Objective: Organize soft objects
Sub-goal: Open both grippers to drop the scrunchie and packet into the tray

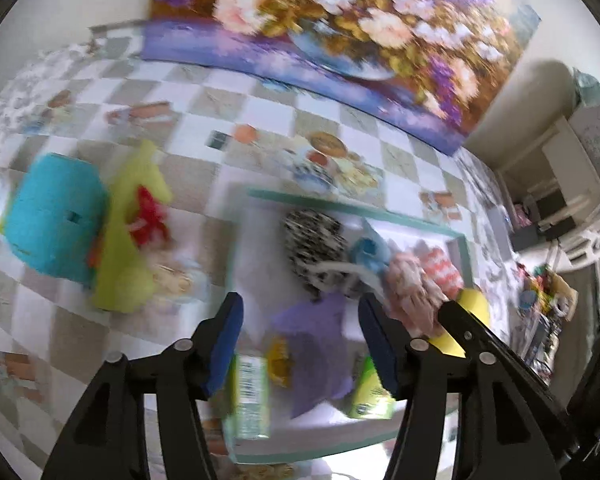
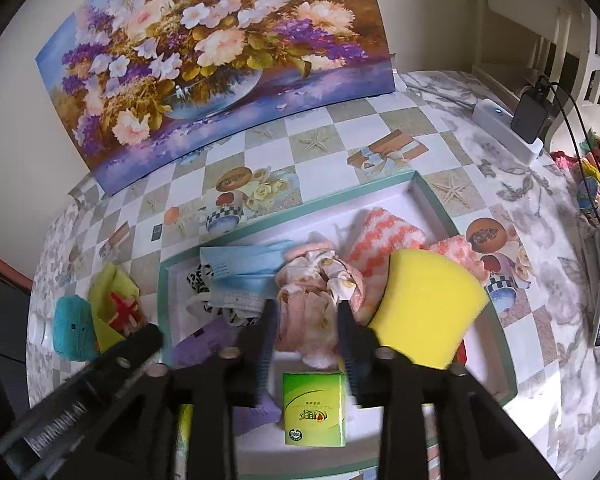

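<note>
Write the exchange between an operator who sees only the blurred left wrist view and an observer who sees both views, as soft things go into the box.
Operator: Is the right gripper clamping anything?
Observer: No. The right gripper is open above the pink cloth, with nothing clamped.
Operator: What is the blue blob by the spotted cloth?
Observer: A blue face mask, lying partly over the spotted cloth.

Both point steeply down over the shallow teal-rimmed white cardboard box [image 2: 420, 184]: the left gripper [image 1: 300, 344] and right gripper [image 2: 306, 336], jaws parted, nothing pinched.
</note>
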A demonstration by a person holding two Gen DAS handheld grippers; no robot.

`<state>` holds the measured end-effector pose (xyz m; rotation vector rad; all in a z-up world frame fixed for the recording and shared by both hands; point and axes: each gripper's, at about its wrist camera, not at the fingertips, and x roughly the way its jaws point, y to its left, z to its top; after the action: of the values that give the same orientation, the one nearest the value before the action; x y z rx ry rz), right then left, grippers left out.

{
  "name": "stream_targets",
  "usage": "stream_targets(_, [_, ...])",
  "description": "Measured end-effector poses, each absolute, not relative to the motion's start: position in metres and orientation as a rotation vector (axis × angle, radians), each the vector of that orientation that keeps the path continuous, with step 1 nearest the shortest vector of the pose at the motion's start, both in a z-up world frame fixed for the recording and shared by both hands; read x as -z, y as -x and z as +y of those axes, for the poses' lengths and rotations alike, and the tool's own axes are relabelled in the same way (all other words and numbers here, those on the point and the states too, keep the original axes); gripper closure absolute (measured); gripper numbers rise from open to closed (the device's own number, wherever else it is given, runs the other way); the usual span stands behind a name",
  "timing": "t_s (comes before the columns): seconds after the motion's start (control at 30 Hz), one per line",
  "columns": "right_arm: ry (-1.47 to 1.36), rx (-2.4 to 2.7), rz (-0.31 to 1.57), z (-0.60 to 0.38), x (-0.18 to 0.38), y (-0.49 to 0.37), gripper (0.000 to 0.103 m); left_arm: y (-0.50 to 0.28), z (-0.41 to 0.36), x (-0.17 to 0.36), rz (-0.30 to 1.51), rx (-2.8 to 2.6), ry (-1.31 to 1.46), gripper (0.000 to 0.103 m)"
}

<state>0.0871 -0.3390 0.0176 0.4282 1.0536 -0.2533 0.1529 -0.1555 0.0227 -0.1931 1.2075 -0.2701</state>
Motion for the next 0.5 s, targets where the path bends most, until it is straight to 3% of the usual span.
stream_targets(0.03, [-0.431,0.252,1.054,-0.338,-0.018,-0.087,0.039,-0.154,-0.151,-0.025,1.197,0.252,0.185,0.034])
stream_targets(0.1, [-0.436,0.251,1.043,-0.335,-0.02,-0.088,0.03,-0.156,-0.138,-0.032,1.173,0.215,0.17,0.029])
stream_targets(0.17, [-0.42,0.242,1.039,-0.331,-0.023,-0.091,0.029,-0.162,-0.121,-0.039,1.148,0.182,0.165,0.025])
stream_targets(0.27, [-0.371,0.213,1.027,-0.319,-0.028,-0.095,0.02,-0.17,-0.099,-0.045,1.122,0.142,0.151,0.021])
stream_targets(0.5, [-0.322,0.079,1.023,-0.282,-0.038,-0.113,0.019,-0.185,-0.058,-0.046,1.132,0.124,0.134,0.021])
